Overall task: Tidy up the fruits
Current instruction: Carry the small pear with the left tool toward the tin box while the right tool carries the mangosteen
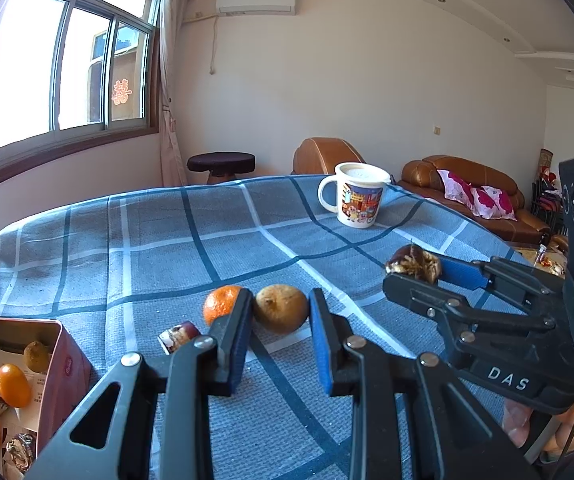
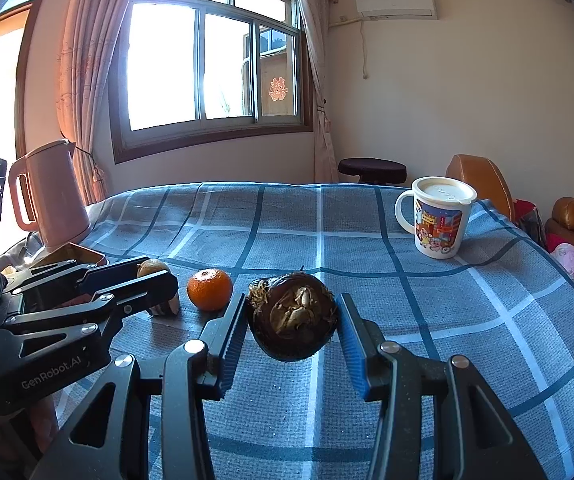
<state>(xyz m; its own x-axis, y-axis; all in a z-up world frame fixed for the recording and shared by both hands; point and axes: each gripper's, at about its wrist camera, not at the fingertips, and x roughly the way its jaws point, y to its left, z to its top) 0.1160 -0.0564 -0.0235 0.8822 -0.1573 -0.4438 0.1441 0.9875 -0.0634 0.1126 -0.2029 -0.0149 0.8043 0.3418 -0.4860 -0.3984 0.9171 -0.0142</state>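
A: Fruit [image 2: 293,316] in the right gripper [image 2: 293,326], pinched tight, off the cloth [image 2: 407,320]?
B: Yes; soft, bruised, so keep holding its sides. Left gripper [image 1: 281,312] clamps the pear [image 1: 281,307].

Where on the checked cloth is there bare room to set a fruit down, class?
Free: the wide stretch between the mug and the kettle, behind the orange. Crowded: the near edge, around both grippers, the orange and the tin.

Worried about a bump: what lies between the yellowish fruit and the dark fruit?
A tangerine sits on the checked cloth between them, shown in the right wrist view.
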